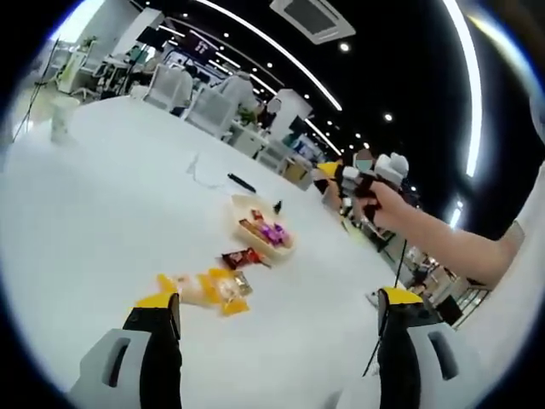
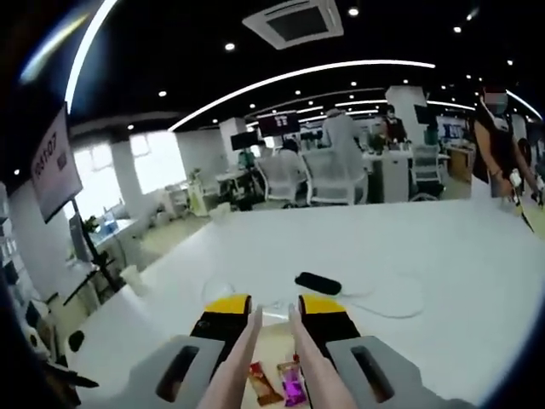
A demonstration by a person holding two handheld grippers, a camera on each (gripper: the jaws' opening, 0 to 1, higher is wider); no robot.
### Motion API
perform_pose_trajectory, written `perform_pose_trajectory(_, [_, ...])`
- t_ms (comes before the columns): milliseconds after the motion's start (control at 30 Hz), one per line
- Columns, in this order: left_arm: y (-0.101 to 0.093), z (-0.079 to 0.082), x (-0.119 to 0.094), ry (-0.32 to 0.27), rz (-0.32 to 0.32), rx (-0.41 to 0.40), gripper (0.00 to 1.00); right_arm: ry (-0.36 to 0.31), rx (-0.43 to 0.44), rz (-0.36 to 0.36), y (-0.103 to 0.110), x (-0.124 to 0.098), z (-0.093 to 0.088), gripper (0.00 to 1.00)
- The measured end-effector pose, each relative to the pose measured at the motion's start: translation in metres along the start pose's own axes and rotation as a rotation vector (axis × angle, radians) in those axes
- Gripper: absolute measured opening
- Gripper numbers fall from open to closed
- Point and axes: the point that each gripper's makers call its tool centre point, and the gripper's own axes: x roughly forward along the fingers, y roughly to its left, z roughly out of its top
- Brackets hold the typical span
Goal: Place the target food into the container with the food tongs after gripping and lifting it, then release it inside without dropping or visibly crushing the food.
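Now we see our left gripper with fingers wide over the worktop, right gripper squeezing tongs above snacks in the container, more snacks beside it.

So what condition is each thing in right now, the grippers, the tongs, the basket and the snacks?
Left gripper: open, jaws wide apart, holding nothing.
Right gripper: closed around the tongs.
Tongs: held, tips apart, gripping nothing.
Basket: upright on the white table, with wrapped snacks inside.
Yellow snack packets: lying on the table outside the basket.
Red snack bar: lying flat beside the basket.
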Motion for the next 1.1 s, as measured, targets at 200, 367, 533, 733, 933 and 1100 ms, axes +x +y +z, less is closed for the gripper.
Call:
perform_pose_trajectory(200, [0.002, 0.005, 0.004, -0.005, 0.0, -0.001, 0.96, 0.02, -0.006, 0.015, 0.002, 0.0, -0.009, 0.22])
perform_pose_trajectory(367, [0.003, 0.008, 0.007, -0.005, -0.005, 0.008, 0.96, 0.029, 0.014, 0.028, 0.006, -0.004, -0.018, 0.24])
perform_pose_trajectory(533, [0.007, 0.013, 0.011, -0.012, -0.015, 0.019, 0.97, 0.056, 0.021, 0.06, 0.019, -0.011, -0.034, 0.25])
perform_pose_trajectory(733, [-0.001, 0.014, 0.022, 0.044, -0.074, 0.054, 0.97, 0.077, 0.062, 0.068, 0.024, -0.021, -0.055, 0.26])
perform_pose_trajectory(933, [-0.005, 0.021, 0.04, 0.11, -0.124, 0.096, 0.97, 0.097, 0.088, 0.083, 0.026, -0.029, -0.071, 0.26])
perform_pose_trajectory(1100, [-0.01, 0.035, 0.044, 0.092, -0.14, 0.142, 0.98, 0.129, 0.087, 0.087, 0.031, -0.032, -0.085, 0.26])
